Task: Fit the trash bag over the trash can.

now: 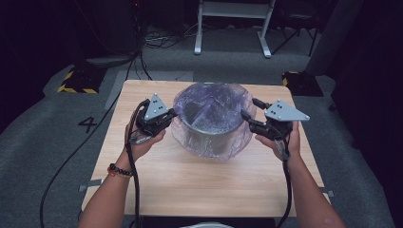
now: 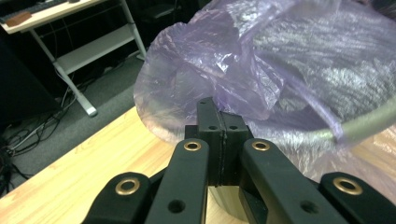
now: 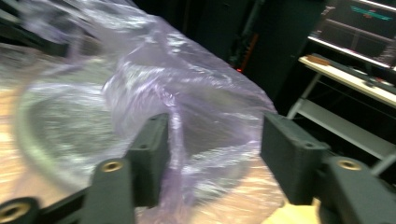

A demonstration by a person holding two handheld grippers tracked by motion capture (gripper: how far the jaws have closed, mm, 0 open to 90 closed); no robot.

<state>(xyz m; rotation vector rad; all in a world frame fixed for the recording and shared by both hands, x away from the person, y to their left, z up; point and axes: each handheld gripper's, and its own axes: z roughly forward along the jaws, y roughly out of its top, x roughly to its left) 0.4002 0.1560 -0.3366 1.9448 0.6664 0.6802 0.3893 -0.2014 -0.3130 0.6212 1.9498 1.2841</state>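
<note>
Right now the left gripper (image 2: 219,116) is pinched tight on the purple bag (image 1: 211,118) just ahead, while the right gripper (image 3: 212,154) stands wide with bag between its jaws.

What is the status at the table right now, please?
Left gripper shut on purple bag edge. Right gripper open, film between jaws. Bag drapes metal pot. Nothing in the way.
</note>
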